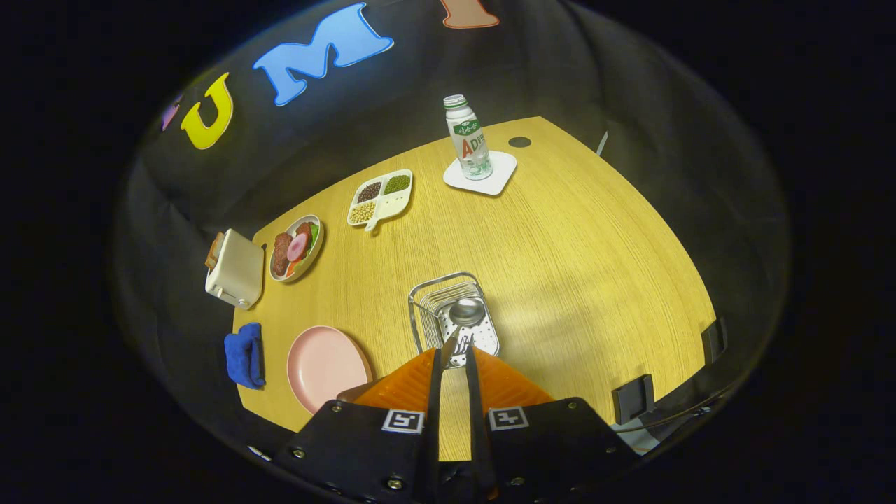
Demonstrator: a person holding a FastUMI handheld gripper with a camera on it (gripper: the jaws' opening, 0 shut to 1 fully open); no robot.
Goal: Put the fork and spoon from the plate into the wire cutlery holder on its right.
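- One spoon (467, 311) is the thing in hand: its bowl sits over the inside of the wire holder (420, 315) and its handle runs back between the fingers.
- Gripper (453, 350): fingers are drawn close, with a narrow gap. The handle lies in that gap, against the left finger. I cannot tell whether the right pad also bites.
- So this fits two states: the spoon pinched and going down into the holder, or already resting there with the fingers just slackened.
- Plate (325, 364), left of the holder and beside the fingers, shows a bare pink face with no cutlery on it.
- Fork: there are pale tine-like marks in the holder just ahead of the fingertips, too small to call.
- Handling, my read:
  - The spoon looks like polished metal: stiff, light, not fragile, and slippery.
  - The thin handle can pivot in a two-pad pinch, and the bowl end is the heavier, so it will want to droop.
  - Best hold is across the flat of the handle, at mid-length or nearer the bowl, with the pads square to it. Avoid the bowl, which is curved and will slide out.
- The holder is open wire and looks light, so a snagged spoon could drag or tip it. The bowl may also catch on the rim wires.
- Bottle (467, 138) and food dishes sit well apart, so no clash there.
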